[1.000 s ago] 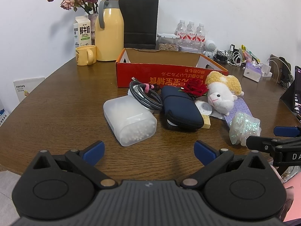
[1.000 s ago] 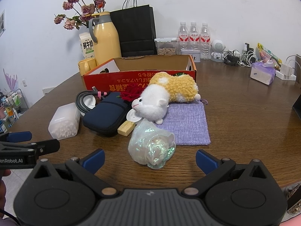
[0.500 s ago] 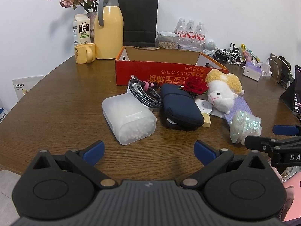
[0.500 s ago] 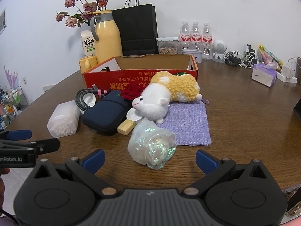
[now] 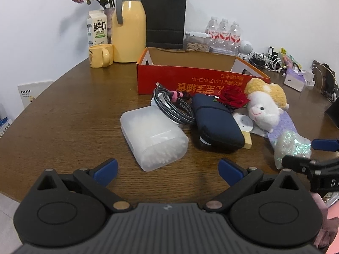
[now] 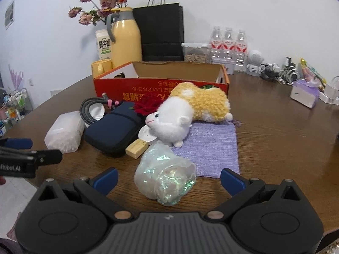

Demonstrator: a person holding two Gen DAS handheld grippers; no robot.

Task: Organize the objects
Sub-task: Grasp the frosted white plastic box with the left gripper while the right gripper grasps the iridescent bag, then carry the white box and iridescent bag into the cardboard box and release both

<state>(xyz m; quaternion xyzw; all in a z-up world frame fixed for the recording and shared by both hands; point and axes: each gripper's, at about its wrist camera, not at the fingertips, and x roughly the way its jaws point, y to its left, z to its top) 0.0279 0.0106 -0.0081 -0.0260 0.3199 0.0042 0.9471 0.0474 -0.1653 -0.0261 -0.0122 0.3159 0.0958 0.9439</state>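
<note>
Change: both views slightly nearer the pile than a second ago; objects unmoved.
Left gripper (image 5: 167, 170): spread wide, empty, facing translucent box (image 5: 153, 139).
Right gripper (image 6: 168, 176): spread wide, empty, iridescent bag (image 6: 165, 172) between fingertips, untouched.
Beyond: navy pouch (image 6: 114, 130), plush sheep (image 6: 186, 111) on purple cloth (image 6: 211, 150).
Behind: red carton (image 5: 201, 78), open.
</note>
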